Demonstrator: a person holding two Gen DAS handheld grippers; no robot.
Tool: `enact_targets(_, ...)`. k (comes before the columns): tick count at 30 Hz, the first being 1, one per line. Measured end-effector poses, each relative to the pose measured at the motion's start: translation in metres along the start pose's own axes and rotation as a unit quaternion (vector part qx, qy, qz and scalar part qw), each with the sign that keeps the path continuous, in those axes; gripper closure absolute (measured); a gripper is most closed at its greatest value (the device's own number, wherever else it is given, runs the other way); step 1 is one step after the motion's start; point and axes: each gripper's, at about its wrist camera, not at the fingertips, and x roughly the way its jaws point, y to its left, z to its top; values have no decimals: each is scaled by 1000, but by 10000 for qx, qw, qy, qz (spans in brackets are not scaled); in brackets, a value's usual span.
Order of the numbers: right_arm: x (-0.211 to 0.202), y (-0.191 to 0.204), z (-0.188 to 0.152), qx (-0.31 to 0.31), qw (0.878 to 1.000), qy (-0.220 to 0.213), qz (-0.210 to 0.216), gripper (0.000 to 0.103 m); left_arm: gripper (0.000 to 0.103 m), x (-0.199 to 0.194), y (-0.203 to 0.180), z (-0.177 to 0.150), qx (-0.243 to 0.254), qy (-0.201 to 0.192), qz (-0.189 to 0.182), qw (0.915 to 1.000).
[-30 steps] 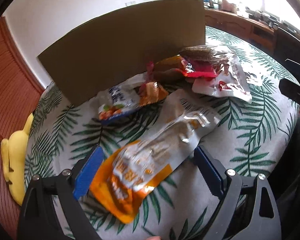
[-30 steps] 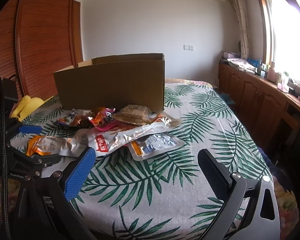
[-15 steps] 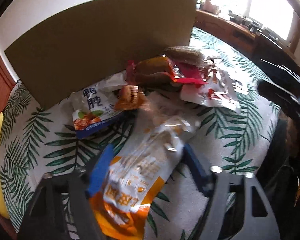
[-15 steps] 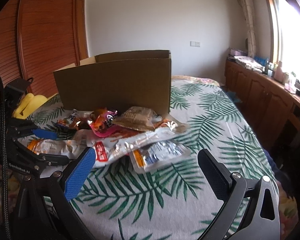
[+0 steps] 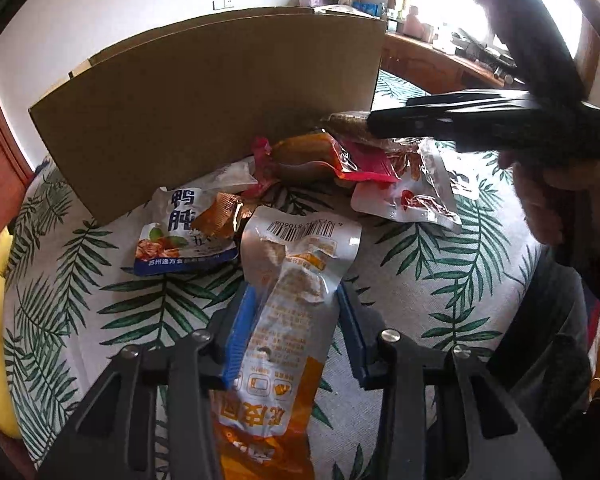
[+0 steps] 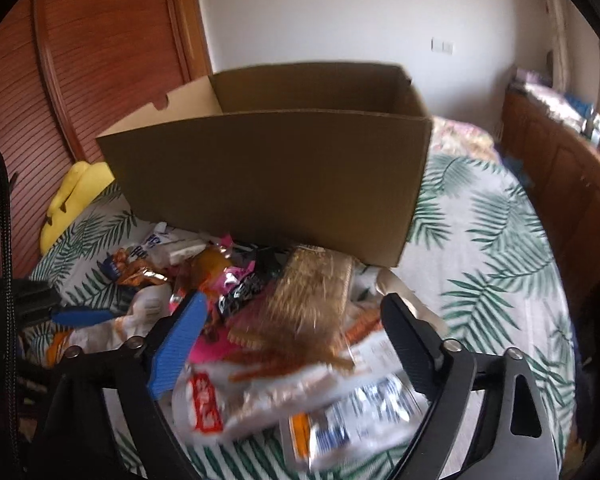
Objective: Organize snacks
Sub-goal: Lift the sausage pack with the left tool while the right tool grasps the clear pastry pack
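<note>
Snacks lie heaped on the palm-leaf bed cover (image 5: 440, 280) just in front of an open cardboard box (image 6: 276, 184), and none is in the box yet as far as we can see. Our left tool (image 5: 296, 320) has its blue pads closed against the sides of a long silver-and-orange pouch (image 5: 292, 304), which runs up between the fingers with its barcode end pointing toward the box. Beside it rest a white-and-blue packet with Chinese lettering (image 5: 180, 236) and a small crinkled gold wrapper (image 5: 220, 220); farther back sit a red-and-orange pouch (image 5: 316, 156) and a clear packet with a red label (image 5: 412, 196). Our right tool (image 6: 292, 328) is spread wide and holds nothing, hovering low over a brown crumbly bar in clear wrap (image 6: 316, 284) at the near edge of the pile; that view is smeared, so we cannot tell whether it touches anything. We judge the risks this way: the pouch is slick, flexible film gripped across its width, so it may buckle and slip out on the lift; its long free end may catch the tall near wall of the box; and the right tool, closing into such a crowded heap, may pinch two packets at once or push neighbours away.
</note>
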Motion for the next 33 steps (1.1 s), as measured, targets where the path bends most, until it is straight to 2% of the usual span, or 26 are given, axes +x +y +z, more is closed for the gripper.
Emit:
enact_targets(6,30,-8,9,155,9981,576,163,31,66,-3,5,0,39,-34,-9,10000)
enact_targets(10,35,-7,9,74,9974,706,141,37,67,-3,6,3,-44,-110,-48,9999)
enact_targets(12,33,-5,9,7,9975,697,71,43,67,-5,7,0,-81,-141,-53,9999)
enact_targets(13,32,-5,9,-30,9976,686,30,55,68,-8,8,-2,-110,-177,-58,9998)
enact_targets(15,30,-5,8,-81,9978,660,-58,59,70,-12,10,-5,-169,-247,-96,9995)
enact_targets(25,17,-10,2,-93,9986,515,-20,61,71,-28,23,-8,-342,-484,-79,9982)
enact_targets(33,-1,2,-2,-230,9995,203,-37,61,71,-50,30,-10,-516,-910,-153,9944)
